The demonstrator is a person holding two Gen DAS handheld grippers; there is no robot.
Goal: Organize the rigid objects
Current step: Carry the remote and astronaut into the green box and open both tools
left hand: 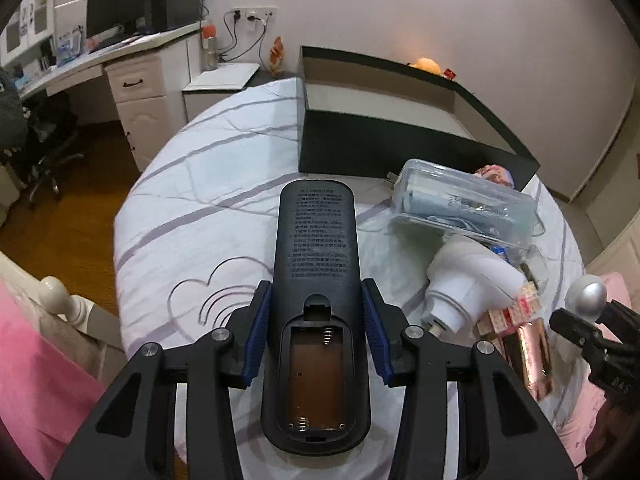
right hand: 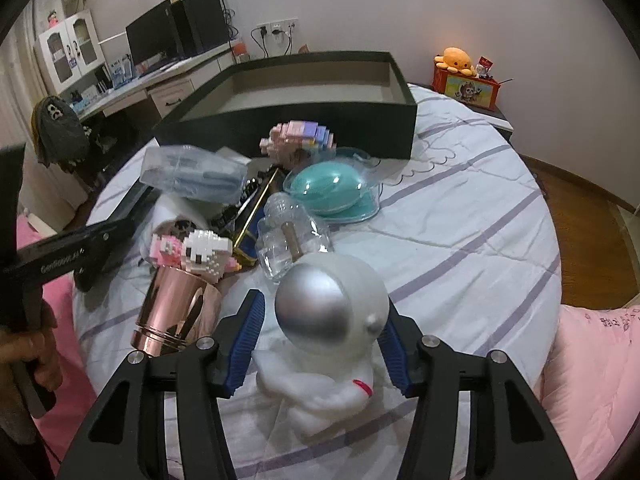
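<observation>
Your left gripper (left hand: 316,328) pinches the remote (left hand: 316,300), battery bay up, long axis pointing toward the black box (left hand: 360,144); bare bedsheet (left hand: 192,208) lies left. Your right gripper (right hand: 320,344) clamps the astronaut figure (right hand: 332,320), upright.

Walls: plain pale wall (left hand: 440,12), with a socket strip (left hand: 254,14) and plugged-in cables.
Floor: brown wood floor (left hand: 60,216).
Furniture: white desk (left hand: 132,84) with drawers, carrying a dark monitor (left hand: 118,4); black office chair (left hand: 48,148); white cabinet (right hand: 72,50) with glass doors; bed in a white sheet (right hand: 460,216) with lilac stripes.
Light: dim indoor light.
</observation>
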